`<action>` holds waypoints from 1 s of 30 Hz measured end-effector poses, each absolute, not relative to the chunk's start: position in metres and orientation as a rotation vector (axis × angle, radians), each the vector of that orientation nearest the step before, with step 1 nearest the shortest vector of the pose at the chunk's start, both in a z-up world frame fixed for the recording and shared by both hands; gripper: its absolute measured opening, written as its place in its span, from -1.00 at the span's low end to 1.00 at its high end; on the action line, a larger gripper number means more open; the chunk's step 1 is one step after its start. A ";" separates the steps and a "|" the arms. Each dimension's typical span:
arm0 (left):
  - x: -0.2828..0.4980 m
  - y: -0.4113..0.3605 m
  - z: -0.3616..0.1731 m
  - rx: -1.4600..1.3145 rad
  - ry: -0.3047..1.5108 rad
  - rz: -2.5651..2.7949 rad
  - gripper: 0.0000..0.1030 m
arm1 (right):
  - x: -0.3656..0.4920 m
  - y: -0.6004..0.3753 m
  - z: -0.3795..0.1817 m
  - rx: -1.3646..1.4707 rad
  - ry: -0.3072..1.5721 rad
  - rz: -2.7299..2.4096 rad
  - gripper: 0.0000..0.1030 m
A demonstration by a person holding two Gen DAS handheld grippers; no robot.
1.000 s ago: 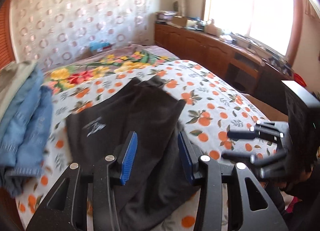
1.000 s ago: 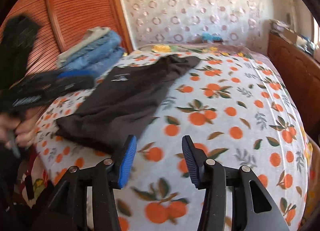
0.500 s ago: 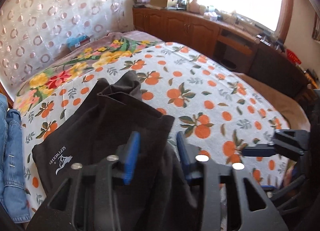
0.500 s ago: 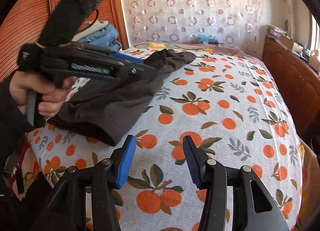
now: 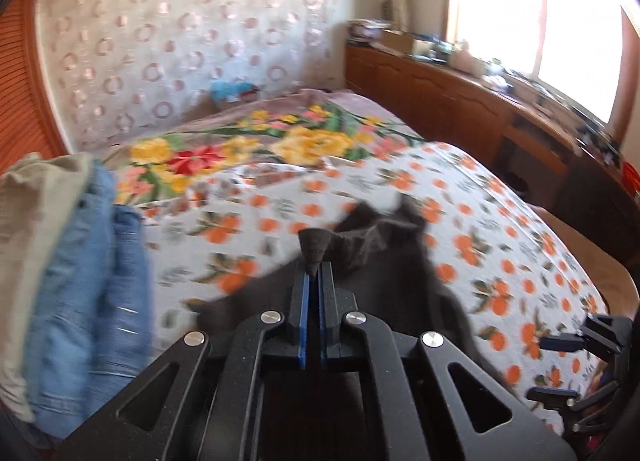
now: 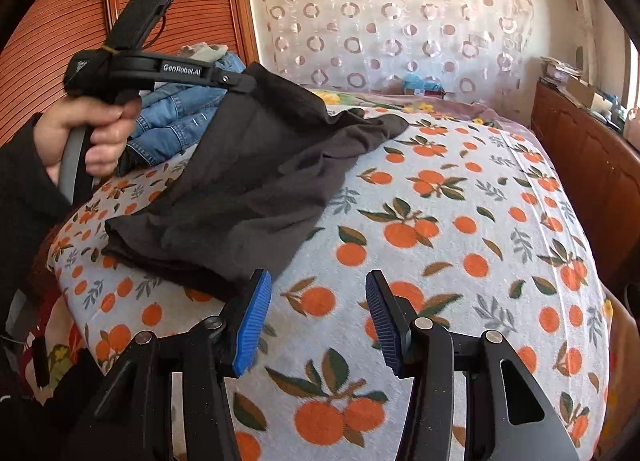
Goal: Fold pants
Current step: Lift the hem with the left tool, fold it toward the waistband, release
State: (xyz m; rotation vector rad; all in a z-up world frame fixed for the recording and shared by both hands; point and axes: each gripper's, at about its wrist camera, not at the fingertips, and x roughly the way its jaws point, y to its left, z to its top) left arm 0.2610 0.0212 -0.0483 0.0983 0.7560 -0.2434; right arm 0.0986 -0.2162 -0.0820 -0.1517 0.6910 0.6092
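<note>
Dark grey pants (image 6: 248,181) lie on the orange-print bedspread (image 6: 460,221). My left gripper (image 5: 314,273) is shut on a pinched edge of the pants (image 5: 372,245) and lifts it off the bed. The same gripper (image 6: 240,81) shows in the right wrist view, held up at the left with the cloth hanging from it. My right gripper (image 6: 318,297) is open and empty above the bedspread, just right of the pants' near edge. It also shows in the left wrist view (image 5: 568,361) at the lower right.
A stack of folded blue jeans (image 5: 92,281) with a beige garment (image 5: 36,221) on top lies at the bed's left side. A floral blanket (image 5: 248,145) covers the far end. A wooden cabinet (image 5: 480,101) runs along the right under the window.
My left gripper has closed on the pants' edge and raised it off the bed. The right gripper has stayed open and nearly still.
</note>
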 end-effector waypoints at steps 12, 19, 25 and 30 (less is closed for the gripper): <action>0.279 0.071 -0.069 0.069 0.785 -0.092 -0.91 | 0.119 -0.205 -0.085 -0.168 0.685 0.609 -0.01; 0.258 0.074 -0.081 0.043 0.814 -0.116 -0.50 | 0.131 -0.201 -0.085 -0.186 0.683 0.596 -0.01; 0.207 0.067 -0.091 0.038 0.818 -0.162 -0.15 | 0.135 -0.205 -0.089 -0.149 0.692 0.616 -0.01; 0.156 0.059 -0.103 0.021 0.827 -0.188 -0.15 | 0.132 -0.205 -0.090 -0.156 0.674 0.619 -0.01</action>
